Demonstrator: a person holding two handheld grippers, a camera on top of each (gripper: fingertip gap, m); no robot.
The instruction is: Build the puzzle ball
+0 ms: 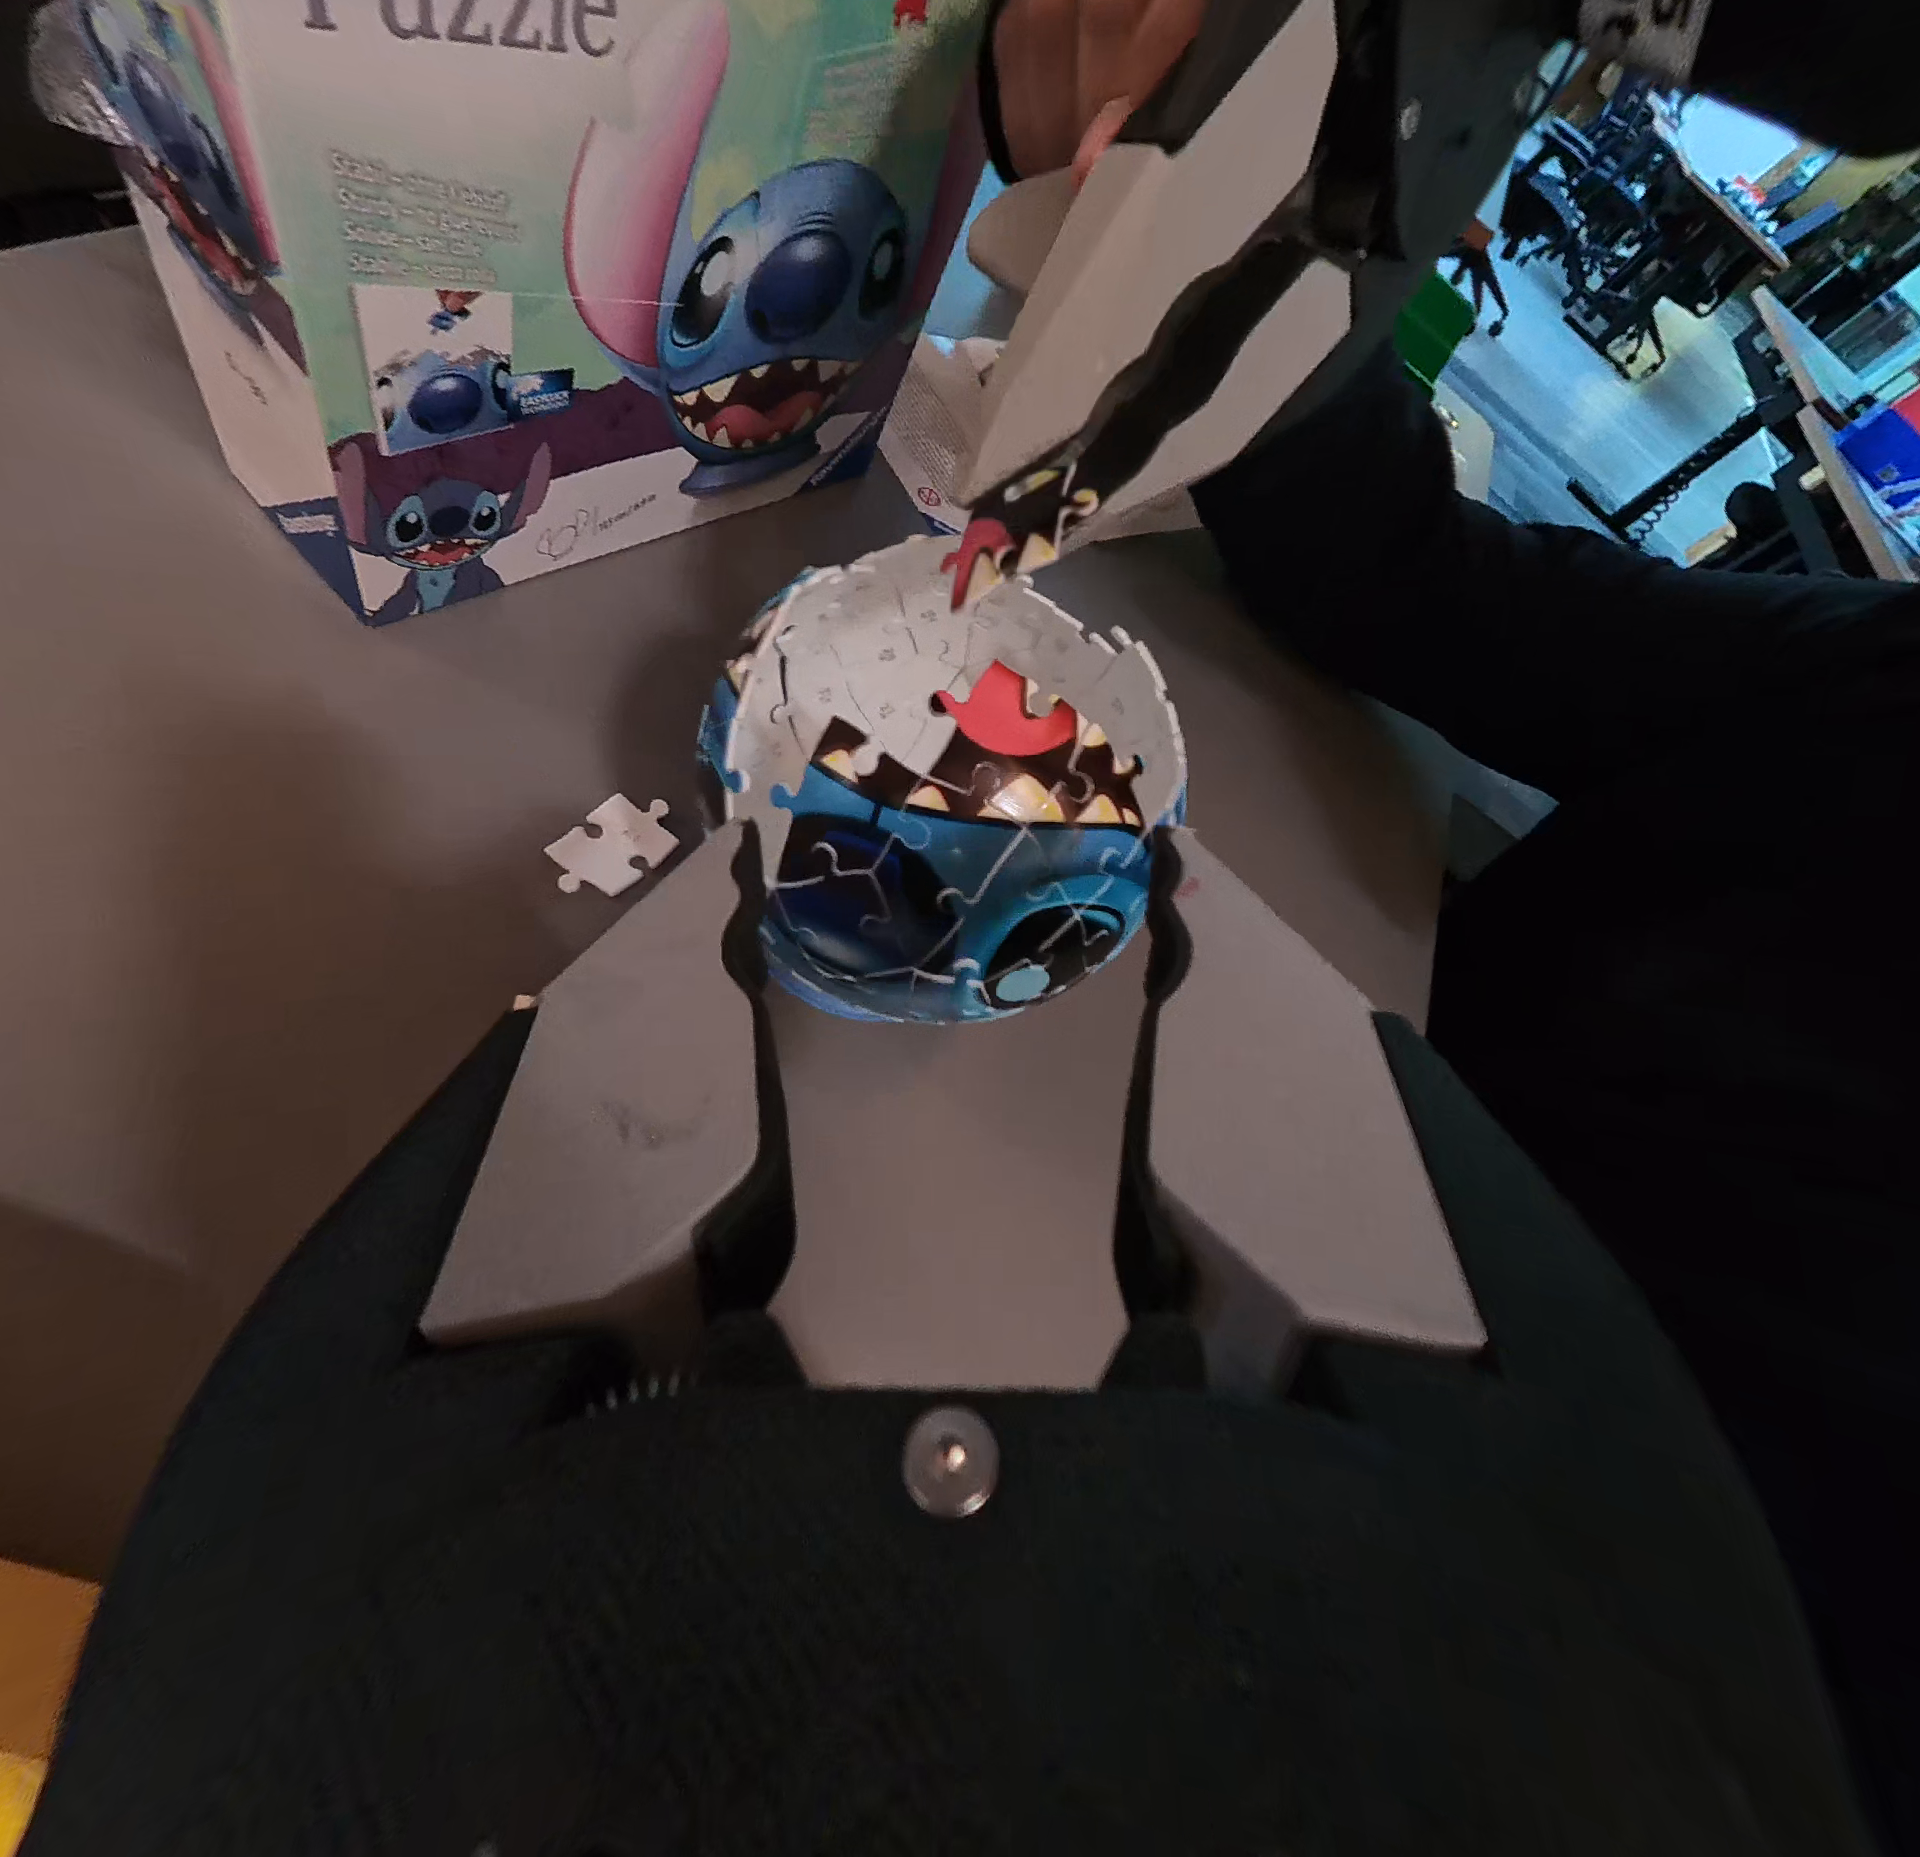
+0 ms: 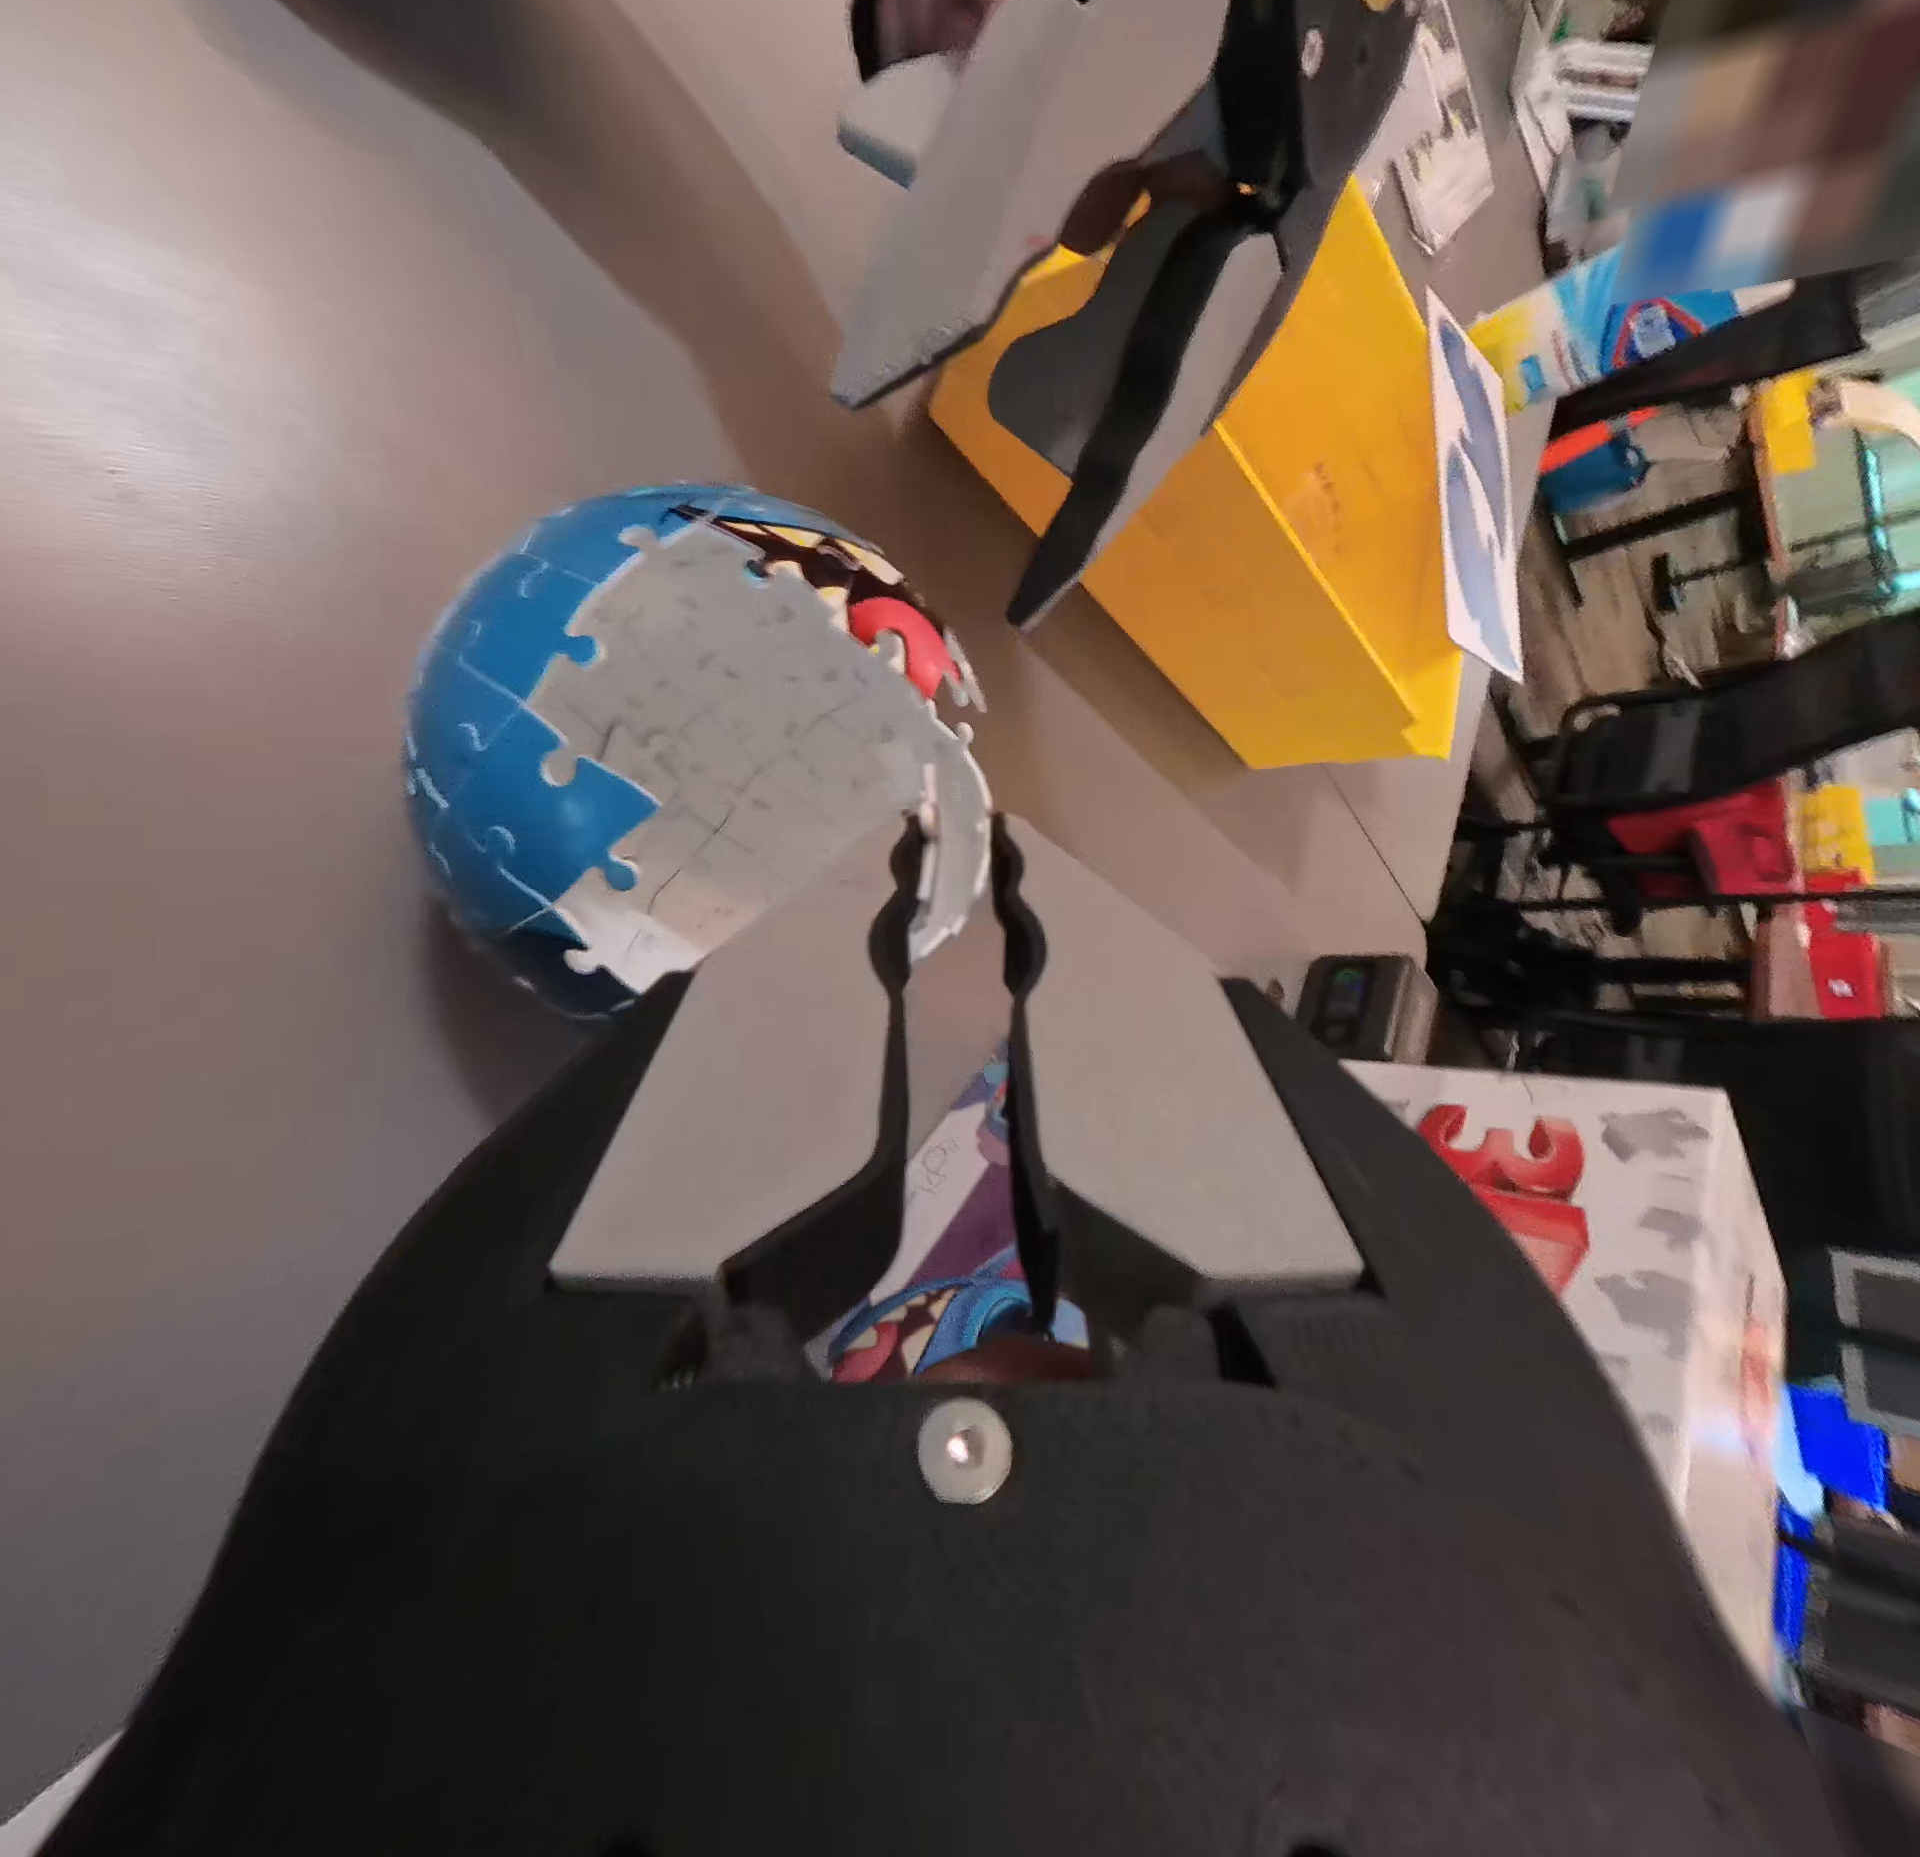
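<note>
My left gripper [image 1: 951, 851] sits nearest, its fingers spread wide around the ball [image 1: 951, 831], which rests on the table [image 1: 260, 768] right at the tips; whether the pads actually press its sides I cannot tell. Ahead of it, my right gripper [image 1: 1023, 534] comes down from above, pinched shut on a dark piece [image 1: 1013, 545] with a red tab, its edge at the far rim of the open shell. In the right wrist view those fingers [image 2: 1003, 893] stand nearly closed with a curved white edge between them.

The risks, as I judge them: the shell is only half built and thin, so pressing the piece in off-line could buckle the rim or pop joined pieces loose; too loose a left hold would let the ball roll away; a slipped pinch could drop the piece inside the hollow.

The ball's cavity looks empty; a spare piece [image 1: 613, 841] lies left of my left fingers; the box [image 1: 499, 249] stands beyond, its contents unseen; a yellow box [image 2: 1278, 581] lies closed.
</note>
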